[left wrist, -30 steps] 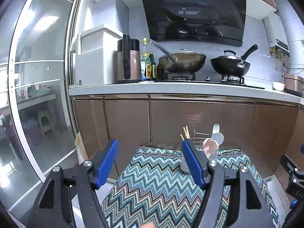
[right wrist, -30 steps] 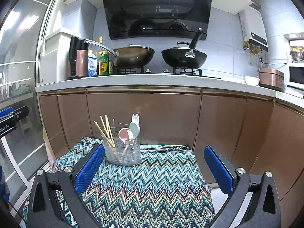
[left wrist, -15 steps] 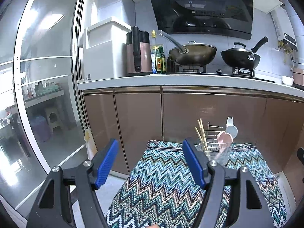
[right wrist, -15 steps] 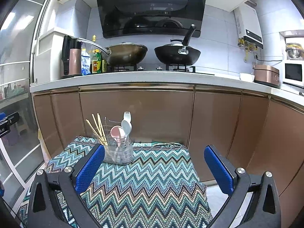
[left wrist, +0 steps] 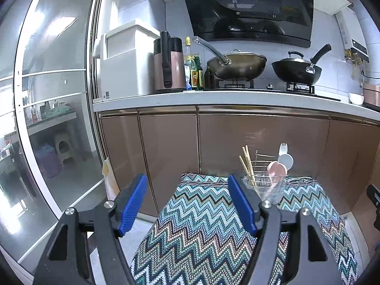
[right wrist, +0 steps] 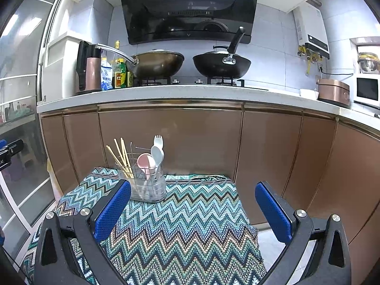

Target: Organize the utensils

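Hovering both wide-open, empty blue-padded grippers, left gripper (left wrist: 187, 204) and right gripper (right wrist: 192, 207), you face the clear wire-framed utensil holder (right wrist: 147, 185) standing at the zigzag cloth's (right wrist: 185, 232) far edge, presumably ready to reach in.

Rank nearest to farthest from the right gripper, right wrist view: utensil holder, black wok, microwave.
From the right gripper:
1. Utensil holder, on the zigzag cloth, just beyond the left finger.
2. Black wok, on the stove straight ahead, across the counter.
3. Microwave, far right. Close to the wok; ranking less sure.
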### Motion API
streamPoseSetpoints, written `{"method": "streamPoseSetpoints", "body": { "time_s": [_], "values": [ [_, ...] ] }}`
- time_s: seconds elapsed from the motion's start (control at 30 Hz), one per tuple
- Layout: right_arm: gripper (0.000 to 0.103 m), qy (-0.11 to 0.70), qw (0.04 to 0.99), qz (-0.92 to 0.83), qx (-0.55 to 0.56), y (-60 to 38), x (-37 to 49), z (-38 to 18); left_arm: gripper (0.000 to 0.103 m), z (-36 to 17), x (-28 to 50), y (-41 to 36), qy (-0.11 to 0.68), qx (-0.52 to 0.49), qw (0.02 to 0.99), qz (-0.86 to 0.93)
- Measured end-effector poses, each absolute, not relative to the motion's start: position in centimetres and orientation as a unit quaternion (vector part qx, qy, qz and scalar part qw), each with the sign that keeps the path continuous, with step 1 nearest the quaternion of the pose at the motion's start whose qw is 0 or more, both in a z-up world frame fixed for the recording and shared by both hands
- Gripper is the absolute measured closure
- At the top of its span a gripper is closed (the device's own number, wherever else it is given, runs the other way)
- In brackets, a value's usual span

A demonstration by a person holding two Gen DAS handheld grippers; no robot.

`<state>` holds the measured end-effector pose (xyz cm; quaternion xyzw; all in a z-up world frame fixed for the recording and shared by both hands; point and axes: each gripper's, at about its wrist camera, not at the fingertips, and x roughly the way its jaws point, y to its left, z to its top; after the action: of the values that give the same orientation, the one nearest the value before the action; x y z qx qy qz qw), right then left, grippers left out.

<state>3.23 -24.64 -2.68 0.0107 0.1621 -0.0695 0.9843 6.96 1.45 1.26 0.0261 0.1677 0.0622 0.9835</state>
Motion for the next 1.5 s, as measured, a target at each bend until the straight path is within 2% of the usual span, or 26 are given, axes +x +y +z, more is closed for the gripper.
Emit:
{"method": "streamPoseSetpoints", "body": {
  "time_s": [1.5],
  "values": [
    [0.000,0.154,0.985,-0.081,0.009,-25.6,2.8,-2.3,0.034,2.3,5.6,0.4,0.158,0.030,0.986,0.031]
  ]
}}
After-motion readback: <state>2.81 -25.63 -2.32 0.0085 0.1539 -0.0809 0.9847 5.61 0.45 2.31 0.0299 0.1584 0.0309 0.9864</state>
